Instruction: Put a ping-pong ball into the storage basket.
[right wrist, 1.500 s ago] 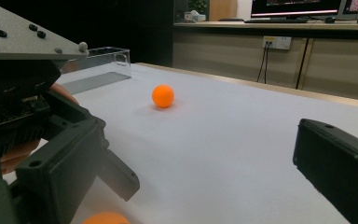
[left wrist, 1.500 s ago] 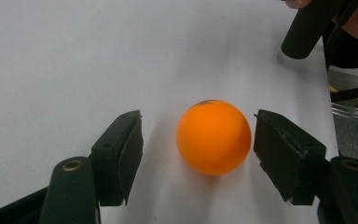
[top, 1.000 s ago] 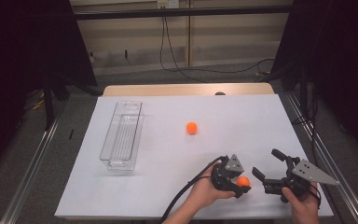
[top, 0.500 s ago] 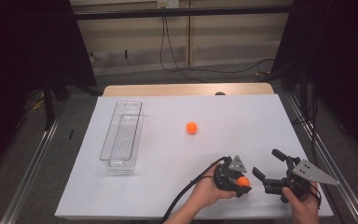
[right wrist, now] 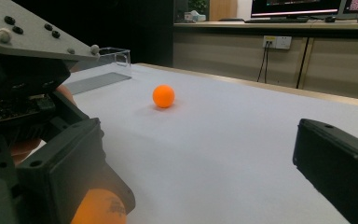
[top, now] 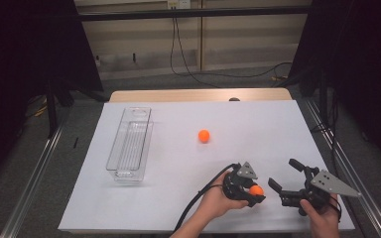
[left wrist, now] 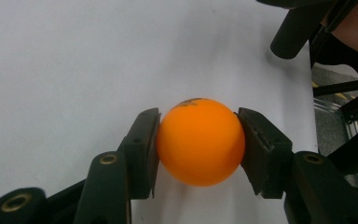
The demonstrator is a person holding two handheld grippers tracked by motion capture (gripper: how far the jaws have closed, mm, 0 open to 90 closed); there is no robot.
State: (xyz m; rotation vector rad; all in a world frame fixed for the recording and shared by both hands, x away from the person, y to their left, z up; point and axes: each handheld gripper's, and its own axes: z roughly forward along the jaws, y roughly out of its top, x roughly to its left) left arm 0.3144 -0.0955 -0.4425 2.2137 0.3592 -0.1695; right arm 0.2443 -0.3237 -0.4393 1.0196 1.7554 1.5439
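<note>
Two balls | left tongs (top: 256, 194) clamp one (top: 256, 190) | other (top: 204, 135) mid-table, tray (top: 129, 148) left

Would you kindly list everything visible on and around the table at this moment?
orange ball: 2, orange; held ball between the left gripper's pads at the near edge, free ball mid-table.
clear tray: 1, transparent; left side of the table, lengthwise.
table: 1, white top, wooden far edge.
wall socket: 1, white; back wall.
left gripper: 1, black; shut on the held ball.
right gripper: 1, black, grey plate; jaws open, near right.
</note>
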